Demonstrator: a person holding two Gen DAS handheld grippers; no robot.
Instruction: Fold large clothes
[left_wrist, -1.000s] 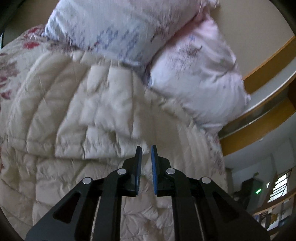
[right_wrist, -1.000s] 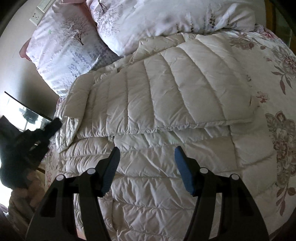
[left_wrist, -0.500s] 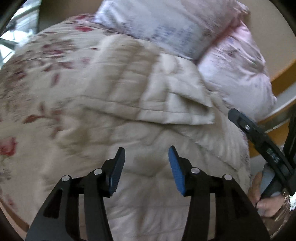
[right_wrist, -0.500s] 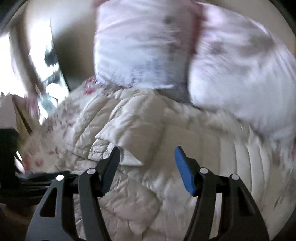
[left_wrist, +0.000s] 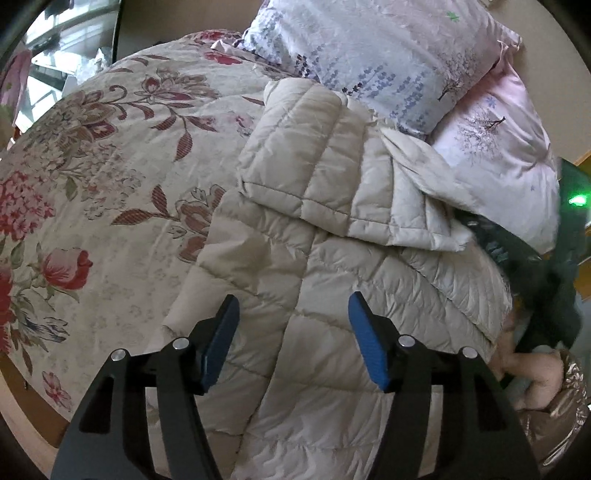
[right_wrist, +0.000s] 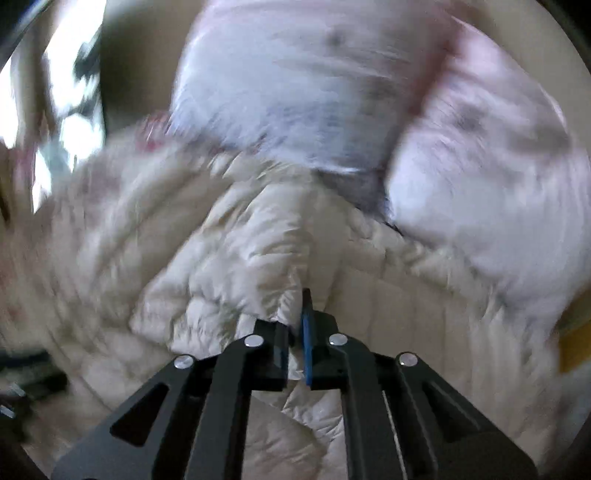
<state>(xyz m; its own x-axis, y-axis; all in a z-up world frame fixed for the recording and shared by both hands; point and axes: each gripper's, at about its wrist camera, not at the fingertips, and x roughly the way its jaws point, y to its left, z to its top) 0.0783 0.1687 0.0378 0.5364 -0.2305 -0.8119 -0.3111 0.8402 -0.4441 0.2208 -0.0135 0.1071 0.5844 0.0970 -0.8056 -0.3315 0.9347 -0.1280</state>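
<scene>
A cream quilted down coat (left_wrist: 332, 258) lies on the bed, with a sleeve (left_wrist: 314, 173) folded across its upper part. My left gripper (left_wrist: 293, 332) is open and hovers just above the coat's body, holding nothing. In the right wrist view, which is blurred by motion, my right gripper (right_wrist: 299, 325) is shut on a bunched fold of the coat (right_wrist: 258, 258). The right gripper's black body (left_wrist: 517, 266) shows at the coat's right edge in the left wrist view, with the person's hand (left_wrist: 532, 373) below it.
A floral bedspread (left_wrist: 103, 177) covers the bed to the left of the coat. Two pale printed pillows (left_wrist: 376, 55) (left_wrist: 509, 155) lie at the head of the bed, also in the right wrist view (right_wrist: 314, 81). The bed's edge (left_wrist: 26, 402) runs at the lower left.
My left gripper opened and swung to face the coat's body from the foot side. My right gripper moved toward the pillows and closed on a fold of the coat.
</scene>
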